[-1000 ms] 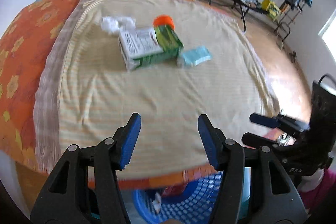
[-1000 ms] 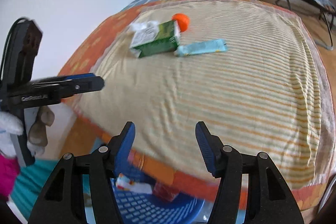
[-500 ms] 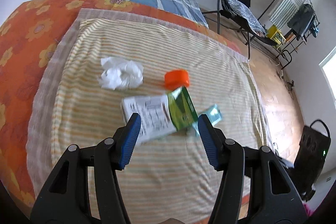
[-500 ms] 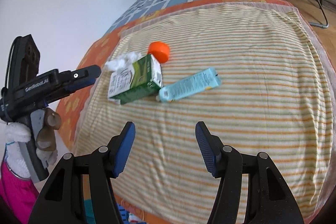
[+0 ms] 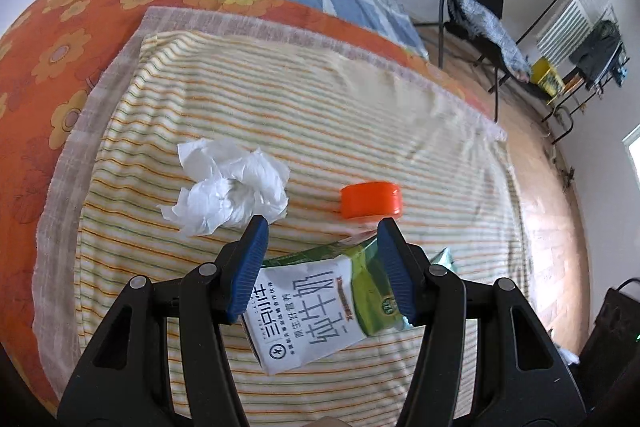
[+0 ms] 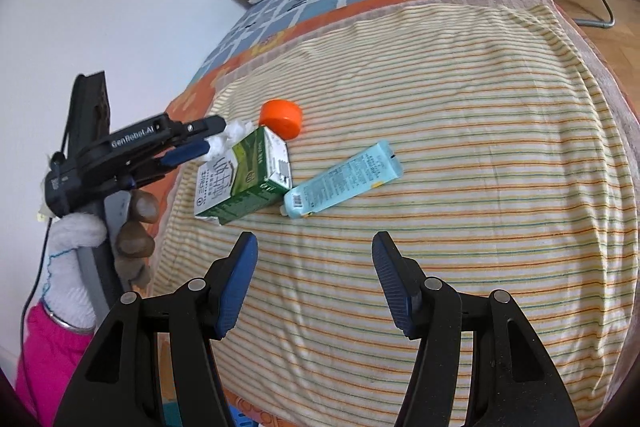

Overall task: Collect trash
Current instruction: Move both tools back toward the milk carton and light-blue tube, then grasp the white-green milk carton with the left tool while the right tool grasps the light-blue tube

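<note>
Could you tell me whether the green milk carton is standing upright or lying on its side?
Lying on its side. The milk carton rests lengthwise on the striped blanket, its printed face turned up, beside the blue tube.

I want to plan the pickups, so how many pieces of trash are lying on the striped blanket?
4. A crumpled tissue far left, an orange cap behind the milk carton, and a blue tube touching the carton's right end. Nothing else shows.

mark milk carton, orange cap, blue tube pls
milk carton (image 5: 316, 311), left wrist view, white printed face.
orange cap (image 5: 370, 199), left wrist view, side wall.
blue tube (image 6: 344, 181), right wrist view, mid body.
</note>
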`<state>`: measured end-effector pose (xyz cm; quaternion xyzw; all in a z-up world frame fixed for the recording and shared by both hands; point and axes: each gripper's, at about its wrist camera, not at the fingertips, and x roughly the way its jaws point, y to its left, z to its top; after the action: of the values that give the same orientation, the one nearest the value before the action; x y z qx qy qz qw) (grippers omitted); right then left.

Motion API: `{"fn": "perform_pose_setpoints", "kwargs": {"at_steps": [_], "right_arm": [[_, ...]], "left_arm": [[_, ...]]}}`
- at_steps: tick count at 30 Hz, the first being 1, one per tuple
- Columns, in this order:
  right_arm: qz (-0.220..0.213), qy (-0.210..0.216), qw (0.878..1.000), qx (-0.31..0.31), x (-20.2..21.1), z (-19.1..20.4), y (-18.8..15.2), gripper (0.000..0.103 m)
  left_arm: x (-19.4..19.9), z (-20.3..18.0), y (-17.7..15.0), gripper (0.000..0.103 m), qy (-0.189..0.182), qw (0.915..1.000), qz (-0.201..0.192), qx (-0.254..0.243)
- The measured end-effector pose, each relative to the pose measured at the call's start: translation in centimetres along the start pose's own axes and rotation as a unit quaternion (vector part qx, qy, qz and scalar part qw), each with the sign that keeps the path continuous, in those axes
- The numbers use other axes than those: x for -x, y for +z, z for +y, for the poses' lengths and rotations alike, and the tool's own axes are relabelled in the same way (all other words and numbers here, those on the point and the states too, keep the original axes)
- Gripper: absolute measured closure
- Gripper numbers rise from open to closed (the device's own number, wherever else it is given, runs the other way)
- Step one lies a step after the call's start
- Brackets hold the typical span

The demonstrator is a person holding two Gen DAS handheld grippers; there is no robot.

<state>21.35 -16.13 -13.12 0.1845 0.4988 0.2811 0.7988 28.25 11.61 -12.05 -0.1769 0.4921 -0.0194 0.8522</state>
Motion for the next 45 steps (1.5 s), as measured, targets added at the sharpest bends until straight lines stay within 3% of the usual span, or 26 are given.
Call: {"fn": "perform_pose_setpoints", "kwargs": {"at_steps": [4,8,12,14,18,23,30,32,34,38,45], "right_arm": [[-0.005,-0.006,1.000,-0.017,0.1,-0.9,0.5,0.044],[-0.008,-0.005,0.999,-0.035,-0.1,-1.8,1.0,0.044],[-0.011,-0.001,0.998,-0.058,-0.4,-2.5,1.5,0.044],[-0.009,0.004,0.998,-0.068,-0.7,-2.7,1.7,0.044],[0.002,0.008,0.996,-0.087,-1.7,-2.9,1.8,0.044],[0.012,0.014,0.991,-0.133,-3.3,-4.4,1.8,0.044],[0.002,0.038,0.981,-0.192,-5.0,-6.2,2.3,0.044],[-0.005,0.046,0.979,-0.200,-5.2,-6.3,2.6,0.044],[-0.009,0.055,0.976,-0.209,-5.6,-6.4,2.8,0.044],[-0.020,0.068,0.973,-0.221,-6.3,-6.1,2.9,0.044],[-0.022,0.085,0.966,-0.244,-7.8,-5.9,2.7,0.069]], "left_arm": [[-1.1,0.0,-1.0,0.045,-0.001,0.9996,0.028,-0.011],[-0.2,-0.2,-2.2,0.045,-0.029,0.9983,0.042,-0.027],[1.3,-0.5,-3.4,0.027,-0.034,0.9976,0.036,-0.048],[1.8,-0.8,-4.2,0.027,-0.034,0.9969,0.040,-0.058],[1.8,-2.5,-5.5,0.027,-0.004,0.9925,0.049,-0.112],[0.6,-5.3,-7.4,0.026,0.035,0.9784,0.068,-0.193],[-1.7,-6.5,-8.7,0.026,0.079,0.9677,0.083,-0.224],[-2.2,-6.5,-8.9,0.027,0.078,0.9678,0.084,-0.224],[-2.5,-6.4,-9.2,0.036,0.087,0.9659,0.080,-0.230],[-2.6,-6.3,-9.1,0.036,0.073,0.9670,0.075,-0.232],[-2.5,-6.1,-9.0,0.036,0.058,0.9697,0.071,-0.226]]}}
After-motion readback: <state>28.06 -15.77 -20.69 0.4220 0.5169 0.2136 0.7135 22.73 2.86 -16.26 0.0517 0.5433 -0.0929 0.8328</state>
